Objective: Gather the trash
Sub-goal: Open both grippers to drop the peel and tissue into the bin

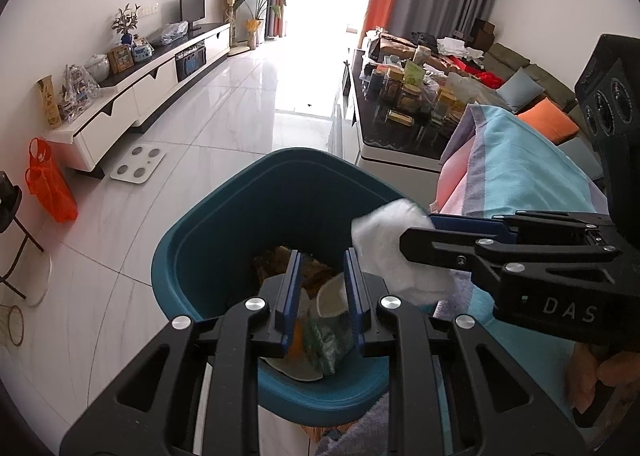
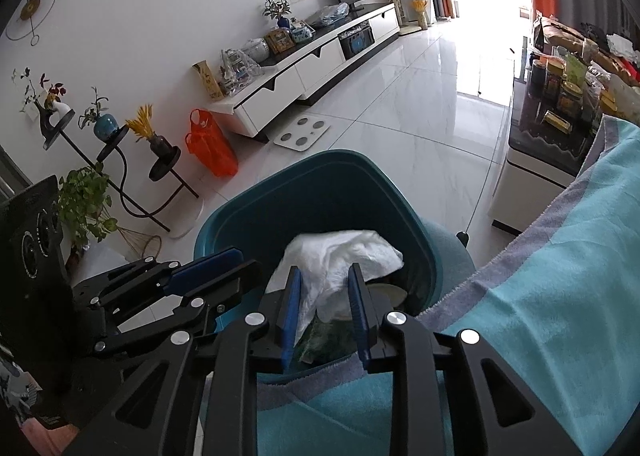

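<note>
Teal bin (image 2: 320, 192) as landmark. Right gripper (image 2: 325, 308) sits over the bin's near rim with a crumpled white tissue wad (image 2: 344, 252) between its 2 blue pads; whether they pinch it or have let go, I cannot tell. Left gripper (image 1: 320, 296) over the bin mouth, nearly closed, nothing held. Wad judged light, soft, crushable; pinch a bunched fold mid-wad.
</note>
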Demonstrator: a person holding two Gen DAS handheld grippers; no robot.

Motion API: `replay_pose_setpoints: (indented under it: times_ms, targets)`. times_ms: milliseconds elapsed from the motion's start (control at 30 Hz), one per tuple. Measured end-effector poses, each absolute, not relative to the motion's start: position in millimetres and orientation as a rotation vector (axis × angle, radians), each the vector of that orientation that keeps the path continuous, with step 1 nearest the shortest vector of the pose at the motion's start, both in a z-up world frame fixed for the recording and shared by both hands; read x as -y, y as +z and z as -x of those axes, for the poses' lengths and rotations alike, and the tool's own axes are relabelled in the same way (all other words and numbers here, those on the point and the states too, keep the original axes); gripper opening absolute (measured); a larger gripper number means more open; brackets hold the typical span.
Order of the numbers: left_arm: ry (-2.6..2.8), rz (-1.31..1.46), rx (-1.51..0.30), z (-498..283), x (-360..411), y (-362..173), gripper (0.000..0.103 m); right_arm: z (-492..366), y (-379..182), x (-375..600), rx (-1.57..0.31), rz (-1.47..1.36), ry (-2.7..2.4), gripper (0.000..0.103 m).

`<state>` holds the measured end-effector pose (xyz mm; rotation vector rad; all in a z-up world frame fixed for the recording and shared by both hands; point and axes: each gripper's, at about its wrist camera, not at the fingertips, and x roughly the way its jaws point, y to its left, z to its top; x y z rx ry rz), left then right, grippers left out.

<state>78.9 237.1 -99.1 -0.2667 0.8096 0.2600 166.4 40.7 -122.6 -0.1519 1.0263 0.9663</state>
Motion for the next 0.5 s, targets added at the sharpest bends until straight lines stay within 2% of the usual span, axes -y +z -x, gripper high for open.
replay_pose_setpoints:
  times_ms: [333,400,500]
  targets:
    - [0.267,0.289,-0.824,-80.6,-248.7,-106.9,0.021,-169.8,-122.3,-40.3,-1.031,0.137,0.959,0.023]
    - [0.268,0.289,-0.82,-78.9,-249.3,-106.5,0.025,-170.3,-122.1,-38.1,-1.03,0.124,0.96,0.023]
    - [0.28,0.277,-0.806,-74.4,-247.9,-104.5,0.037,-171.8,-121.7,-32.2,-1.026,0.099,0.962,0.025]
